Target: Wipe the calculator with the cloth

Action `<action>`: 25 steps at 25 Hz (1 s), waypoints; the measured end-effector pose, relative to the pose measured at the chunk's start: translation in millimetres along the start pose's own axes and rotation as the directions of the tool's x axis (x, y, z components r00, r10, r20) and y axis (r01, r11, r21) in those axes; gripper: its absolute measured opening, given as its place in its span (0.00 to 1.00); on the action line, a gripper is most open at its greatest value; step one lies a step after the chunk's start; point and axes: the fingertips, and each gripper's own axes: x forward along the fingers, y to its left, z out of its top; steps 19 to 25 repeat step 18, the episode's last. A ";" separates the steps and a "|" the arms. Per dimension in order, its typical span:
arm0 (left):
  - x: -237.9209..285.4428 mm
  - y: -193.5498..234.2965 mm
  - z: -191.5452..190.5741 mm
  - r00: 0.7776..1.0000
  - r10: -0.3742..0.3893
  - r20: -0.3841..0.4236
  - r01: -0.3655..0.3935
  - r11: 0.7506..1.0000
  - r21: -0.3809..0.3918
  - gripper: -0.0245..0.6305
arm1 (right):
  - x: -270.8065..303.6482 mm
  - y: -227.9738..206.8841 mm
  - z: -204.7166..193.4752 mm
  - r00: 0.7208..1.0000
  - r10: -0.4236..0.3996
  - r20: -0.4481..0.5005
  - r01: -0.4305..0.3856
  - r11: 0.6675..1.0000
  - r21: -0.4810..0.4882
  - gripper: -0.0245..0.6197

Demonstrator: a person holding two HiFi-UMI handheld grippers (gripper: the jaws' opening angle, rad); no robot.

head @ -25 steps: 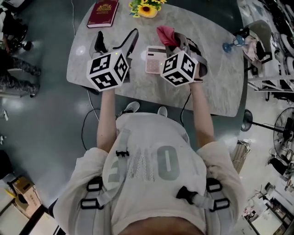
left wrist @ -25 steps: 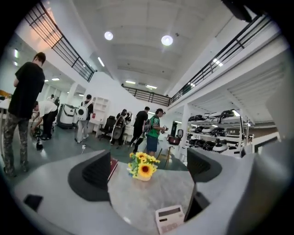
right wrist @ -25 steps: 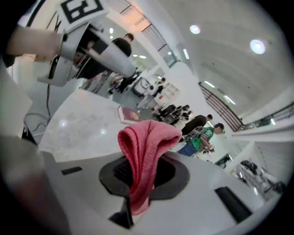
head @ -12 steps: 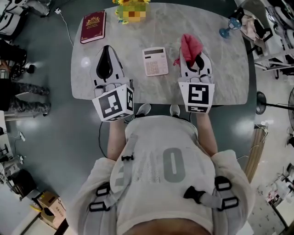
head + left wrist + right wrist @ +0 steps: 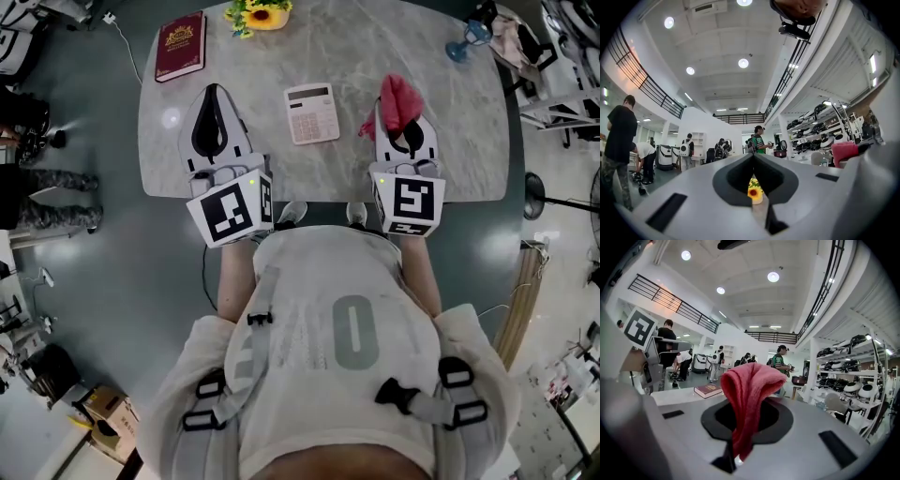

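A pale pink calculator (image 5: 311, 112) lies flat on the grey marble table (image 5: 441, 159), midway between my two grippers. To its right, my right gripper (image 5: 403, 127) is shut on a red cloth (image 5: 398, 101), which bunches up above the jaws and hangs down between them (image 5: 749, 401). Left of the calculator, my left gripper (image 5: 212, 117) is shut with nothing in it; its jaws meet (image 5: 754, 178), and only the sunflower shows in the notch beyond them. Both grippers hover over the table's near half, pointing away from the person.
A dark red book (image 5: 179, 45) lies at the table's far left, also seen as the book (image 5: 710, 390) in the right gripper view. A sunflower pot (image 5: 260, 13) stands at the far edge. A blue stand (image 5: 466, 37) sits far right. Several people (image 5: 759, 139) stand in the hall.
Both grippers drew back from the calculator and apart. The left jaws went from open to shut. The right gripper rolled upright, still holding the cloth.
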 end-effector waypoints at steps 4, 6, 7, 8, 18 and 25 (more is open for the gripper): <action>1.3 -1.9 0.1 1.000 0.005 0.001 -0.005 1.000 -0.012 0.07 | 1.6 -3.2 1.1 1.000 0.003 0.003 -0.003 1.000 -0.012 0.12; 0.8 -2.0 -0.2 1.000 0.006 0.004 -0.006 1.000 -0.010 0.07 | 1.4 -3.2 0.2 1.000 0.003 0.002 -0.003 1.000 -0.021 0.12; 0.2 -1.4 -0.1 1.000 0.007 0.006 -0.007 1.000 -0.009 0.07 | 1.1 -2.7 -0.4 1.000 0.004 0.001 -0.004 1.000 -0.022 0.12; -0.5 -0.5 0.0 1.000 0.009 0.007 -0.009 1.000 -0.009 0.07 | 0.8 -2.2 -0.6 1.000 0.005 -0.001 -0.005 1.000 -0.021 0.12; 0.1 9.5 4.9 0.999 0.025 0.022 -0.025 1.000 -0.017 0.07 | 4.9 6.3 0.9 0.999 0.038 -0.011 -0.038 0.999 -0.030 0.12; 0.1 9.5 4.9 0.999 0.025 0.022 -0.025 1.000 -0.017 0.07 | 4.9 6.3 0.9 0.999 0.038 -0.011 -0.038 0.999 -0.030 0.12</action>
